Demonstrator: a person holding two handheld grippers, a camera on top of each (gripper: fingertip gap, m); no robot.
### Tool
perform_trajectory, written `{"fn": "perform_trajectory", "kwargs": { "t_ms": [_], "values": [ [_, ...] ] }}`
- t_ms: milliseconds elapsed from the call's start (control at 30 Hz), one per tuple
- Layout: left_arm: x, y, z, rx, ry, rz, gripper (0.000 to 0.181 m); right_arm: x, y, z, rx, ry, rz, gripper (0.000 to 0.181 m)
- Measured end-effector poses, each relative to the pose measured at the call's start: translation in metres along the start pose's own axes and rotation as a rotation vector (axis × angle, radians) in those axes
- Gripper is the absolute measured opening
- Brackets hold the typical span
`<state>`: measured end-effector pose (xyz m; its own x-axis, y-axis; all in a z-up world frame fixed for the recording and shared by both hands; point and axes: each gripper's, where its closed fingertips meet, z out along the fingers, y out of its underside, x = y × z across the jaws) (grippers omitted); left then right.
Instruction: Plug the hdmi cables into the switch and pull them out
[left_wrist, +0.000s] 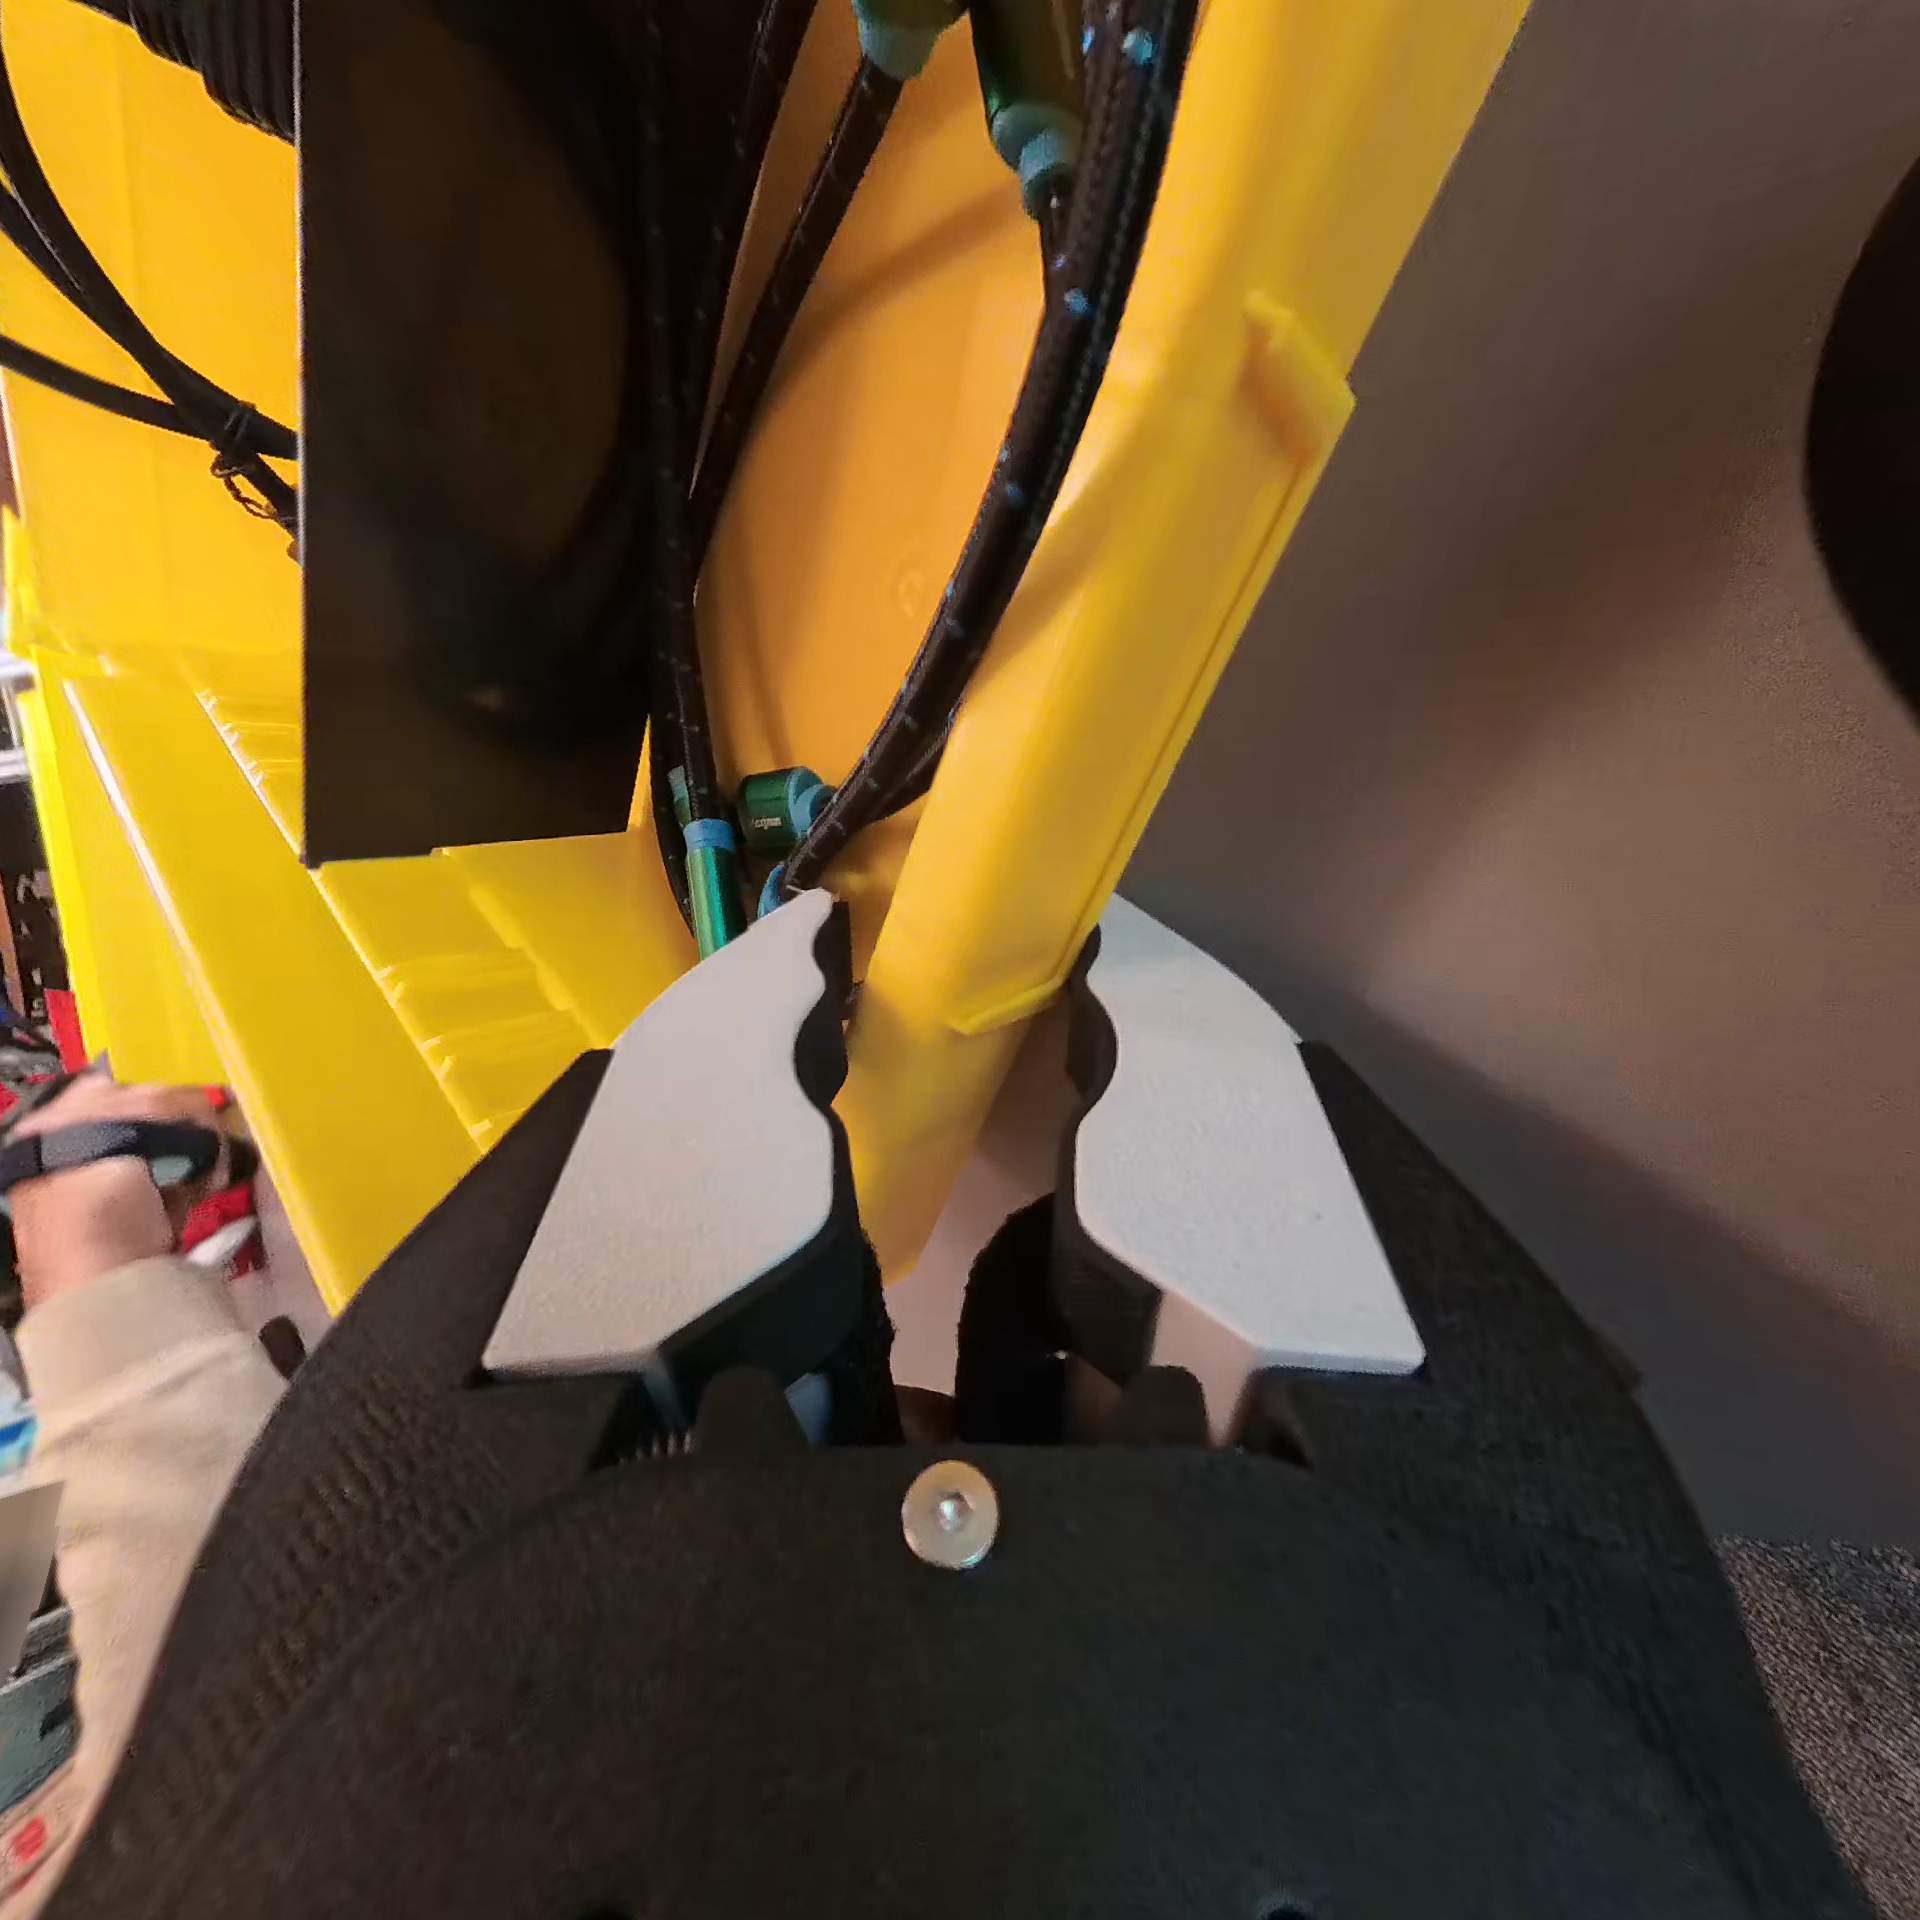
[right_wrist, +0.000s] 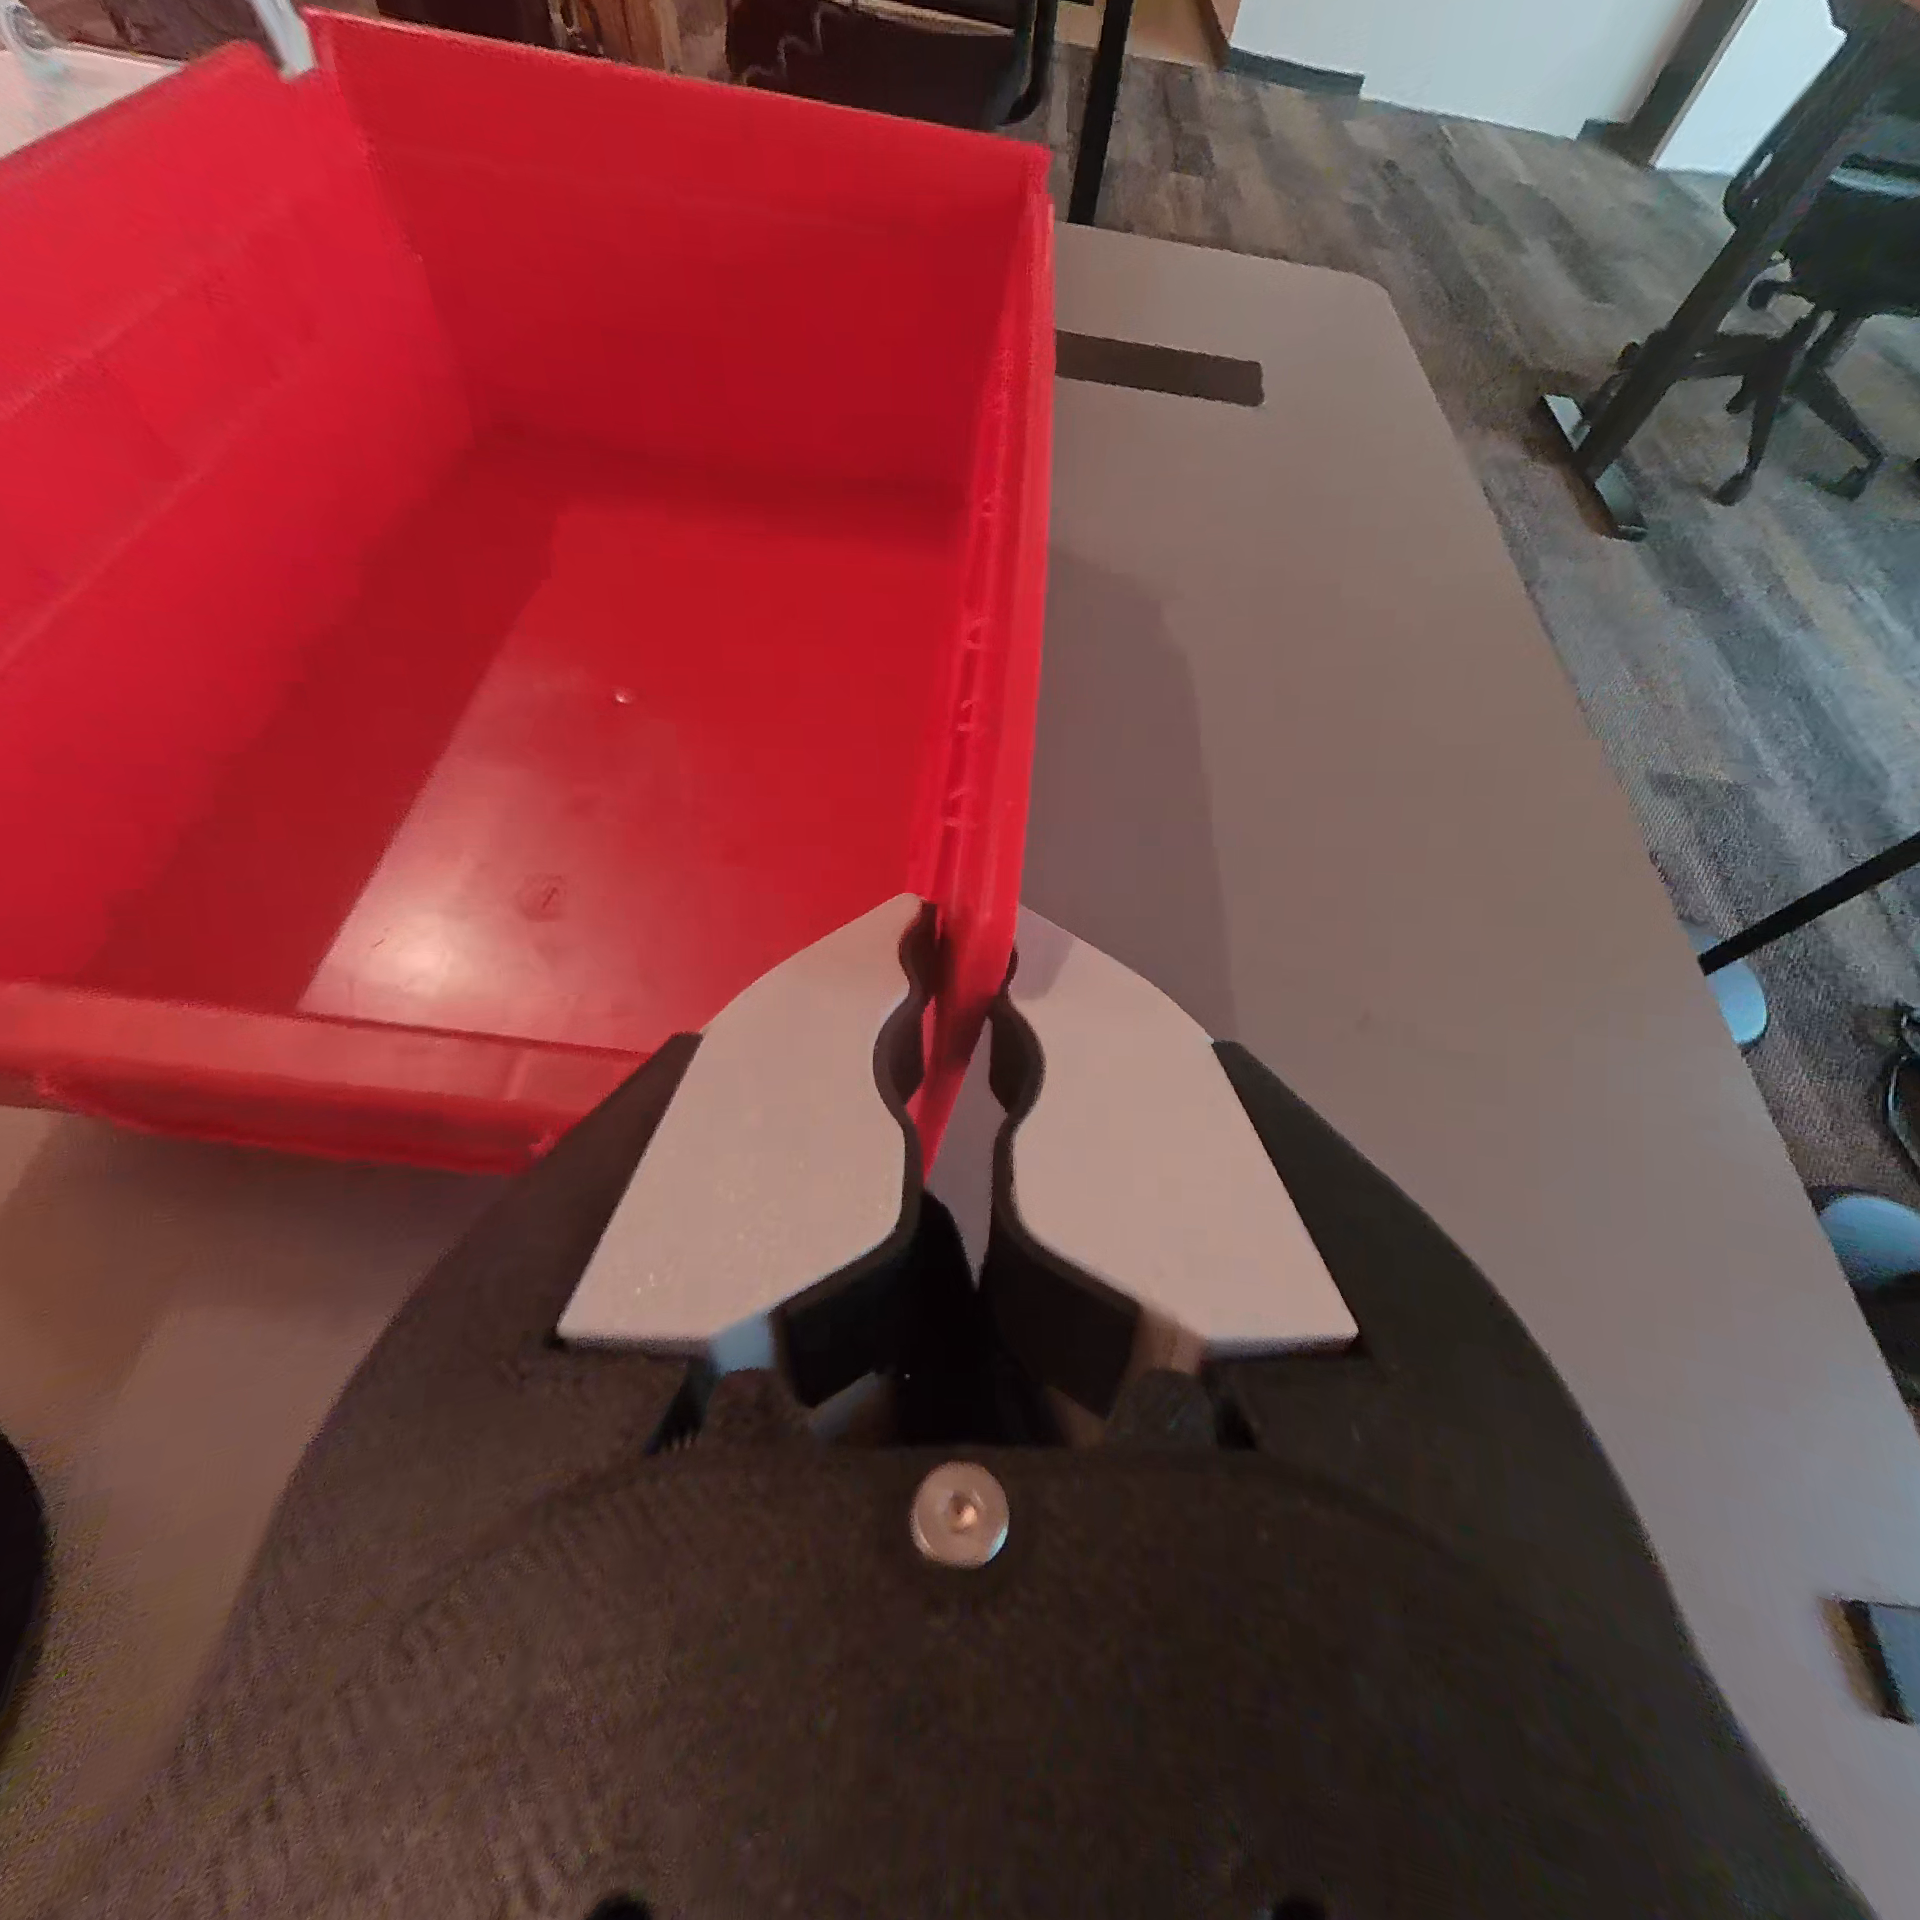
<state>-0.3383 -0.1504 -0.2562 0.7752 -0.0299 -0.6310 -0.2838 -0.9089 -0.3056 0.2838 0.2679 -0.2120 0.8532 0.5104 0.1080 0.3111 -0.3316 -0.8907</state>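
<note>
My left gripper (left_wrist: 961, 951) is shut on the side wall of a yellow bin (left_wrist: 1122, 665), which is tilted steeply. Inside it lie a black box, the switch (left_wrist: 457, 499), and several black braided HDMI cables (left_wrist: 997, 540) with green plugs (left_wrist: 774, 816); the cables hang down toward the fingers. My right gripper (right_wrist: 971, 966) is shut on the right wall of a red bin (right_wrist: 1018, 540), which is empty and sits on the grey table (right_wrist: 1351, 831).
A person's hand and beige sleeve (left_wrist: 94, 1247) show at the left of the left wrist view. The table has a dark slot (right_wrist: 1158, 379) behind the red bin and a cut-out (right_wrist: 1875, 1662) at its right edge. Floor, chairs and table legs (right_wrist: 1766, 312) lie beyond.
</note>
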Motion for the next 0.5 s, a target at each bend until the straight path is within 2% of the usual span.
{"fn": "perform_trajectory", "kwargs": {
  "t_ms": [33,133,200,233,367,500],
  "values": [
    [-0.001,0.004,-0.001,-0.009,0.001,-0.007,0.039,0.001,0.002,-0.002,0.004,-0.007,-0.02,0.014],
    [-0.002,0.013,-0.003,-0.027,-0.001,-0.022,0.039,0.003,0.015,-0.012,-0.007,-0.061,-0.023,0.079],
    [-0.003,0.018,-0.004,-0.041,-0.003,-0.031,0.039,0.003,0.022,-0.021,-0.001,-0.118,0.024,0.101],
    [-0.004,0.021,-0.005,-0.048,-0.001,-0.036,0.039,0.004,0.027,-0.025,-0.006,-0.139,0.034,0.106],
    [-0.007,0.029,-0.005,-0.059,0.006,-0.052,0.039,0.003,0.06,-0.03,-0.127,-0.241,0.018,0.109],
    [-0.009,0.037,-0.007,-0.067,0.026,-0.044,0.039,0.002,0.086,-0.023,-0.295,-0.246,-0.073,0.119]
  ]
}}
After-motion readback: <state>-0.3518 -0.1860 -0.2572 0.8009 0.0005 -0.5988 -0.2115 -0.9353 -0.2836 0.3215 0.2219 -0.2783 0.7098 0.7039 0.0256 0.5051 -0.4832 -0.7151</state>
